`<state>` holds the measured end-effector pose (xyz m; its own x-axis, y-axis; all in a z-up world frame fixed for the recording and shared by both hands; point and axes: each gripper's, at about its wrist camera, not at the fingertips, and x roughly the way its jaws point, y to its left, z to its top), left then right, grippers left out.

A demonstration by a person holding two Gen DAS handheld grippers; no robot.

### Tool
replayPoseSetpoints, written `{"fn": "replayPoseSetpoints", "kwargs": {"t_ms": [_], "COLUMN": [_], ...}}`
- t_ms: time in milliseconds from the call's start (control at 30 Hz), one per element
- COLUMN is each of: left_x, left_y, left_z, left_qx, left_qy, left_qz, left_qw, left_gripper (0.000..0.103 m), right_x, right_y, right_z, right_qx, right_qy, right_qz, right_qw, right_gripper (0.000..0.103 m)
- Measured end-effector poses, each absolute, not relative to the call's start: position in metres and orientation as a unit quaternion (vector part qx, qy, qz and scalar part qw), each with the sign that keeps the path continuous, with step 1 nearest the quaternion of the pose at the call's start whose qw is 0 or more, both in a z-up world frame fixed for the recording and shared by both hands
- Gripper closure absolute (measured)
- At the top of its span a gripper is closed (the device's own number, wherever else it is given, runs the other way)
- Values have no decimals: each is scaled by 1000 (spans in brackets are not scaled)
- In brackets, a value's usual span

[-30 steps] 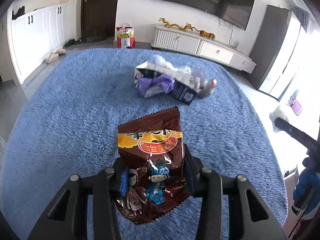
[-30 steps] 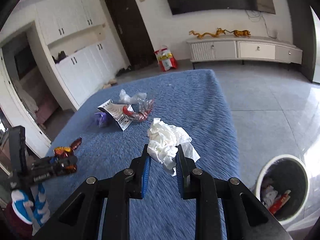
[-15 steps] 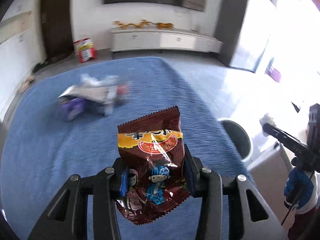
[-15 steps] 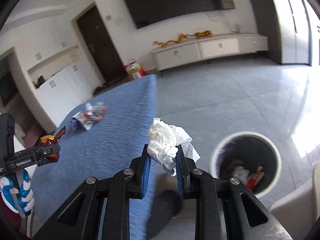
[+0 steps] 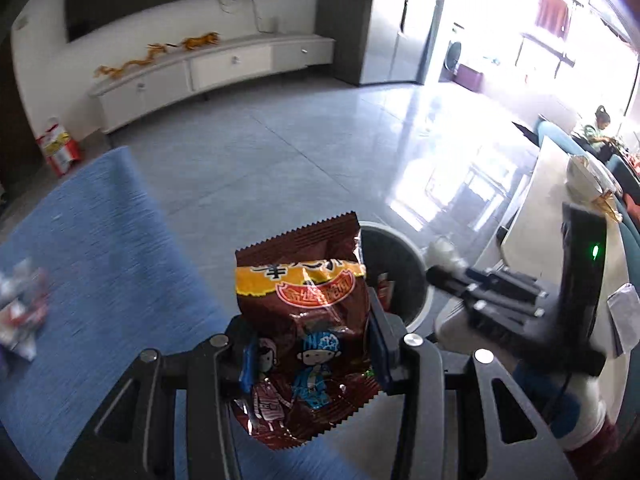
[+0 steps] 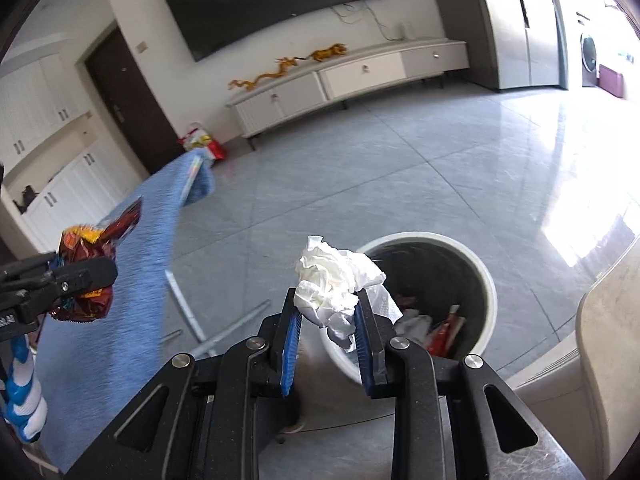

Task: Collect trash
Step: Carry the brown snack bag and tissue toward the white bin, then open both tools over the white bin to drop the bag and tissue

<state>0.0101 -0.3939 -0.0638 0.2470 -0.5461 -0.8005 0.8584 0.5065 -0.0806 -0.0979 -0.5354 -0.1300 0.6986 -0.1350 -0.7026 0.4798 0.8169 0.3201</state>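
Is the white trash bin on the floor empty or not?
Not empty: the trash bin already holds wrappers and paper at its bottom.

We see a glossy brown foil snack packet (image 5: pixel 306 332), crinkled and light-catching, clamped in the left claw (image 5: pixel 312 348), whose matt black plastic arms carry bright metal screws and blue ribbed pads. The right claw (image 6: pixel 326 332), built alike, has just been opening around a crumpled white paper tissue (image 6: pixel 332 284), soft and matt, between its pads. Just beyond that claw stands a smooth white plastic bin (image 6: pixel 486 280) with a dark liner. Left of both claws lies a fuzzy blue cloth counter cover (image 6: pixel 132 280). Beyond, polished grey floor tiles (image 6: pixel 400 168) mirror the window light.
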Motion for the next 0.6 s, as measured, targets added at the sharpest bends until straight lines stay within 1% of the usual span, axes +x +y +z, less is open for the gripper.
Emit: {"fn": "replayPoseSetpoints", "kwargs": {"t_ms": [33, 167, 267, 333, 400, 500, 600], "left_x": [9, 18, 29, 37, 43, 47, 49], "left_y": [-405, -454, -479, -489, -494, -495, -490], "left_z": [-67, -81, -87, -89, -91, -92, -90], "left_qx": [192, 181, 156, 142, 131, 114, 109], "left_qy": [410, 429, 448, 458, 465, 477, 478], "left_qz": [-462, -464, -468, -470, -469, -473, -478], "left_qw": [763, 754, 746, 741, 740, 732, 729], "left_gripper": [59, 58, 50, 41, 38, 37, 37], "right_x": [-96, -81, -73, -71, -72, -82, -86], "right_y": [-541, -566, -579, -588, -593, -596, -593], "right_z": [-134, -152, -163, -172, -177, -180, -177], "right_qx": [250, 253, 252, 256, 260, 264, 264], "right_qy": [350, 365, 373, 380, 383, 382, 380], "right_qz": [-177, -197, -208, -219, -230, -241, -243], "right_qw": [885, 874, 869, 862, 856, 852, 852], "right_gripper": [76, 73, 71, 65, 52, 46, 44]}}
